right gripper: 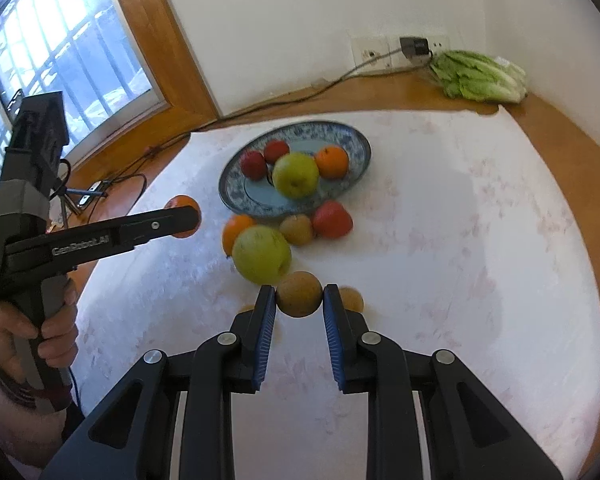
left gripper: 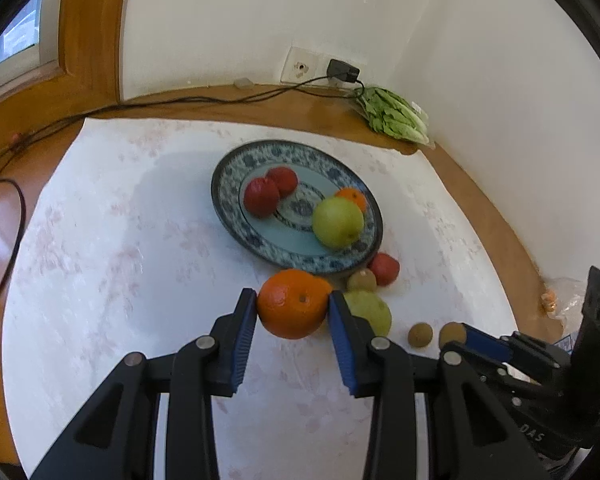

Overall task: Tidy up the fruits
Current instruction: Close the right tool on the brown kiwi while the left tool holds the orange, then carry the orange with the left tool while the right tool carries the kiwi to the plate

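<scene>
My left gripper [left gripper: 293, 299] is shut on a large orange [left gripper: 290, 310], held just in front of the blue patterned plate [left gripper: 225, 168]. The plate holds two red fruits [left gripper: 262, 196], a small orange [left gripper: 354, 197] and a green apple [left gripper: 337, 222]. My right gripper [right gripper: 299, 293] is shut on a brown kiwi [right gripper: 299, 300]. A second kiwi [right gripper: 351, 299] lies just behind its right finger. Beside the plate [right gripper: 236, 194] lie a green apple [right gripper: 261, 255], an orange [right gripper: 236, 230], a kiwi [right gripper: 297, 229] and a red fruit [right gripper: 332, 219]. The left gripper [right gripper: 188, 216] shows there with its orange [right gripper: 180, 203].
A white flowered cloth [left gripper: 140, 260] covers the wooden table [left gripper: 496, 216]. Bagged lettuce [left gripper: 396, 116] lies in the far corner by a wall socket and charger [left gripper: 342, 70]. Cables [left gripper: 180, 100] run along the table's back edge. A window [right gripper: 60, 60] stands at the left. A hand [right gripper: 32, 332] grips the left handle.
</scene>
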{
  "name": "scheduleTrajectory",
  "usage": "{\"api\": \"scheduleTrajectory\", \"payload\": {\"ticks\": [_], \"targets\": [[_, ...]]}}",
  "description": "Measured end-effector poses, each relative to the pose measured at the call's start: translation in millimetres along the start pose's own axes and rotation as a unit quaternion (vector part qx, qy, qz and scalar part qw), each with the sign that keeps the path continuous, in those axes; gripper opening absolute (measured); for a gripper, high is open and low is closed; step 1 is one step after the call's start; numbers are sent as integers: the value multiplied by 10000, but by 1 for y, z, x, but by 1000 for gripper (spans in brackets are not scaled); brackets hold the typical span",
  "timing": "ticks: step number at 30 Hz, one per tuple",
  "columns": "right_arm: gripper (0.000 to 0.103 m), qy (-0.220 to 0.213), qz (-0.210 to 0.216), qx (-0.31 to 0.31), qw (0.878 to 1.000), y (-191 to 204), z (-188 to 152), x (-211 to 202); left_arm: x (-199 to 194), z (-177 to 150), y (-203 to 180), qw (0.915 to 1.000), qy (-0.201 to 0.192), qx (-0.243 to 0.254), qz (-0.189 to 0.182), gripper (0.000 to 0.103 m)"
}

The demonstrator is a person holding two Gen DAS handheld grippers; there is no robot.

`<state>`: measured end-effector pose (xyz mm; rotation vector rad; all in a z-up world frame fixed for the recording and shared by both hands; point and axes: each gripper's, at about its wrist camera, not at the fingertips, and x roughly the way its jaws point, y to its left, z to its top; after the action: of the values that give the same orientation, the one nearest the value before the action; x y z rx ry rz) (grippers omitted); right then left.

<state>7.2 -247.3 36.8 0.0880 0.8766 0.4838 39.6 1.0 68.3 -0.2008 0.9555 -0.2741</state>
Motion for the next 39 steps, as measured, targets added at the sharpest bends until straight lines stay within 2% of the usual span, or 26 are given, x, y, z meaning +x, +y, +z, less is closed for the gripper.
{"api": "scheduleTrajectory", "payload": {"ticks": [9, 17, 30, 39], "targets": [[26, -161, -95, -60, 9998, -2, 31, -4, 8, 20, -2, 9997, -68, 171, 150, 38], [26, -188, -221, -176, 9994, -6, 58, 9, 27, 32, -6, 9995, -9, 238, 230, 38], [26, -38, -130, -117, 9998, -13, 72, 61, 62, 36, -2, 9992, 163, 218, 291, 38], [26, 36, -291, -151, 9995, -22, 77, 81, 79, 42, -7, 9987, 197, 336, 339, 38]]}}
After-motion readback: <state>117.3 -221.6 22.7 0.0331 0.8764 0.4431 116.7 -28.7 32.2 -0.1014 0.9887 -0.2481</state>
